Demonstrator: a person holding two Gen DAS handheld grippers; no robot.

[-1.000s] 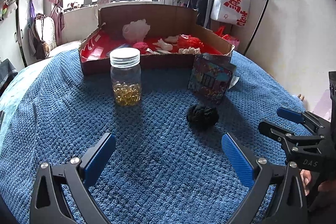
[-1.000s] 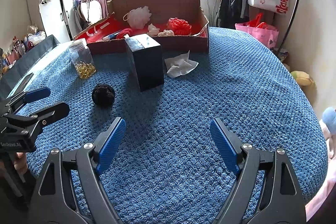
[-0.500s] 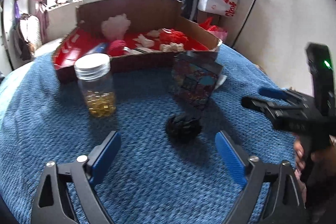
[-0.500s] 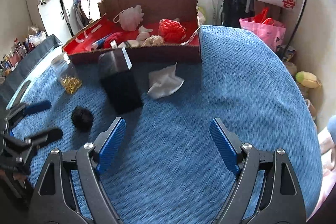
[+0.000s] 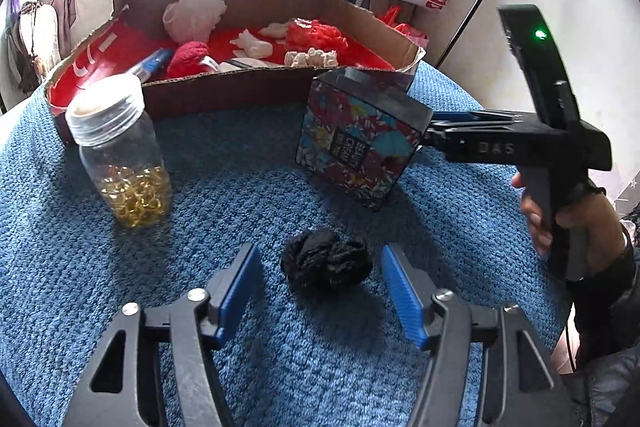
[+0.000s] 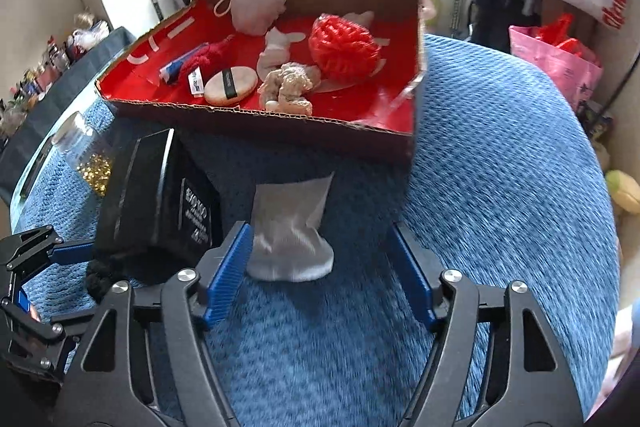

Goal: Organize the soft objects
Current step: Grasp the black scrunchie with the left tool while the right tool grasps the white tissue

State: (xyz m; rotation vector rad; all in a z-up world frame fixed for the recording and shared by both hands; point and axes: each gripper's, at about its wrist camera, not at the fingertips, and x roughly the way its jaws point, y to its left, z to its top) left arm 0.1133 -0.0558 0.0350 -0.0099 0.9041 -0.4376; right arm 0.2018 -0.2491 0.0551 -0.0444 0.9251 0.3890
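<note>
Change since earlier: you have brought both tools forward over the blue blanket (image 5: 248,155); the black pompom (image 5: 326,263), which lay well ahead of the left gripper, now sits between its blue pads, and the white cloth (image 6: 290,231) now lies between the right gripper's pads.
Left gripper (image 5: 322,293): jaws have just been closing, narrower than before, yet a gap shows on each side of the pompom; pads not pressing on it.
Right gripper (image 6: 320,267): jaws have just been closing too; its left pad is just beside or touching the cloth's edge, cannot tell which; its right pad stands clear of the cloth. Not clamped.
Pompom: on the blanket, near the patterned box (image 5: 360,143), apart from the jar (image 5: 120,155).
White cloth: crumpled on the blanket, just in front of the cardboard box (image 6: 280,129) and beside the black side of the patterned box.
Cardboard box: red-lined, holding a white bath puff (image 6: 258,5), a red mesh puff (image 6: 344,47), a round powder puff (image 6: 231,85) and a beige plush toy (image 6: 290,85).
Your right hand (image 5: 576,223): seen from the left camera, wrapped round the right tool's handle.
Jar: upright, clear, yellow capsules at the bottom.
</note>
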